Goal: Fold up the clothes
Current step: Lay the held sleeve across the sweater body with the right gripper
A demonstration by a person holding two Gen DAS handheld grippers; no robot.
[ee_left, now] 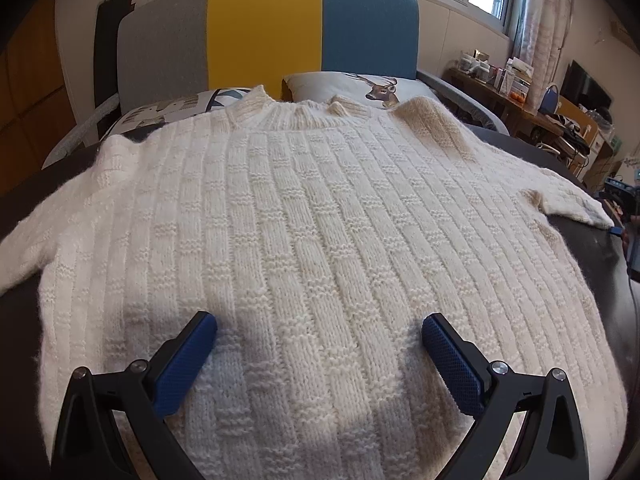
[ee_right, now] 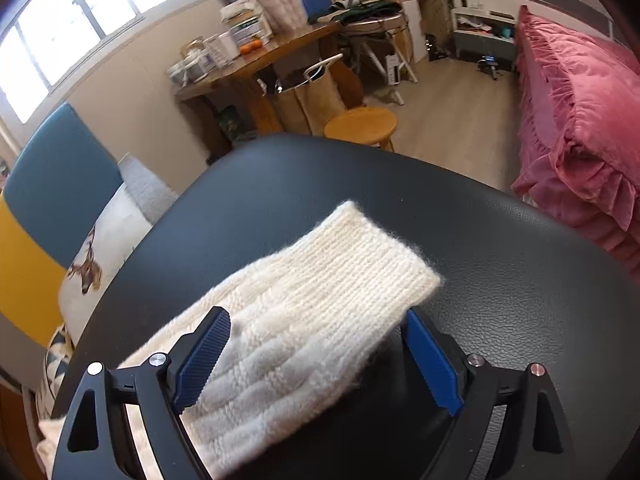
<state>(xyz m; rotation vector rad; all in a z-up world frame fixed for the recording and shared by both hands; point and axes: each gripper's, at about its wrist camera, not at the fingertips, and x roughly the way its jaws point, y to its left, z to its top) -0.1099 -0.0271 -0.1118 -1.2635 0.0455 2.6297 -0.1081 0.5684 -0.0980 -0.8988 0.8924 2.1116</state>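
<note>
Sweater: a cream knit sweater (ee_left: 320, 216) lies flat and spread out on the dark table (ee_right: 500, 280), collar toward the far edge, both sleeves stretched sideways.
Right sleeve: its ribbed cuff (ee_right: 360, 264) rests on the table, well short of the rim.
Left gripper (ee_left: 319, 330): fingers spread wide, hovering low over the lower body of the sweater; whether the pads (ee_left: 186, 364) touch the knit cannot be told.
Right gripper (ee_right: 316, 334): fingers spread wide, one on each side of the sleeve just behind the cuff, holding nothing.
Stage: the flat, unfolded layout fits either a garment laid out for folding or one opened again; the pictures do not settle which.
Risk, snagging: the textured pads could catch the fuzzy, loose yarn and pull loops if they drag across it.
Risk, partial grip: closing on such thick knit may catch only the top layer, so the sleeve would peel apart and not lift whole.
Risk, stretch: lifting by the cuff alone could sag and skew the sleeve, giving a crooked fold.
Risk, sliding: the smooth leather-like table may let the body shift when one side is pulled.
Writing: no brand, label or readable text shows; a pillow (ee_left: 380, 88) behind carries a deer picture only.
</note>
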